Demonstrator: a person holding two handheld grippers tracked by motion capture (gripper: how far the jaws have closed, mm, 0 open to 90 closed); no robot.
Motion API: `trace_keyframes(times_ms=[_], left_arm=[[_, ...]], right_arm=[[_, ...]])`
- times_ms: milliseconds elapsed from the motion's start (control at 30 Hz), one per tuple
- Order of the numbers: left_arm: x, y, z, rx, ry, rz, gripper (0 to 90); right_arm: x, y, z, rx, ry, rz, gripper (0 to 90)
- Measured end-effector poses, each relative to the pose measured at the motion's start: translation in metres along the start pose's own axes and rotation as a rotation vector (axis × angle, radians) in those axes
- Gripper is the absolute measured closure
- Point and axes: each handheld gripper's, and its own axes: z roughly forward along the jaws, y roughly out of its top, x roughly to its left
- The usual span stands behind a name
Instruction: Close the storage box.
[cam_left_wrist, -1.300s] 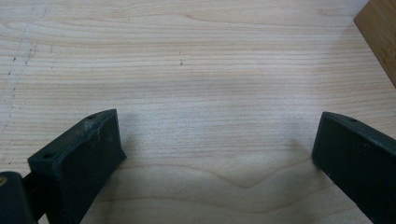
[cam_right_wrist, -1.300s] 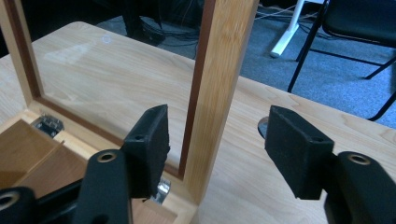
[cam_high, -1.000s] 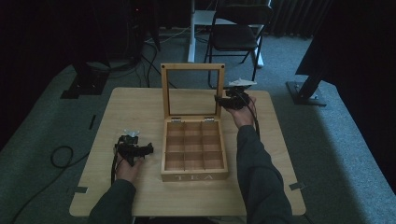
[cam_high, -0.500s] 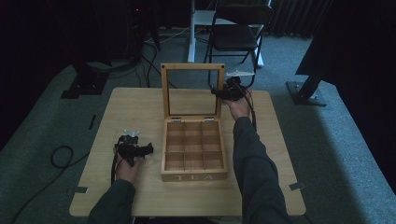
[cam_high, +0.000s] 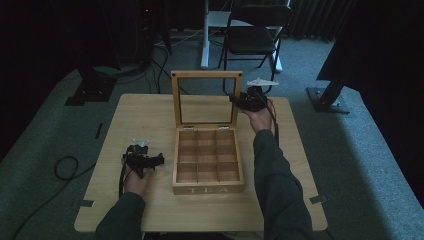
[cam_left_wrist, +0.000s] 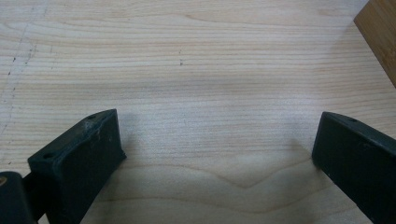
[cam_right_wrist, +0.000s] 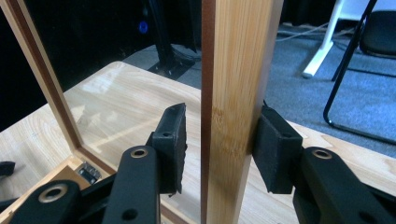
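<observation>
Right tool (cam_right_wrist: 217, 144) straddles lid frame (cam_right_wrist: 236, 93) (narrow); left tool (cam_left_wrist: 219, 154) wide over wooden table (cam_left_wrist: 196, 60).

1. The left hand-held gripper (cam_high: 143, 160) sits low over the surface (cam_high: 140, 120), near the person's side, held by the left hand (cam_high: 136, 181).
2. In the left gripper view its jaws stand wide apart with nothing between them.
3. The right forearm reaches forward, and the right hand-held gripper (cam_high: 245, 100) is raised at the far right.
4. Its jaws straddle an upright wooden frame (cam_right_wrist: 233, 107); one pad (cam_right_wrist: 273, 144) seems to touch it, the other stands slightly clear.
</observation>
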Motion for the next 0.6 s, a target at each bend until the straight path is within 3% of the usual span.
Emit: trace_keyframes(times_ms=[600], left_arm=[[0.0, 0.0, 0.0, -0.001, 0.001, 0.0, 1.6]], right_arm=[[0.02, -0.012, -0.029, -0.015, -0.008, -0.076, 56.0]])
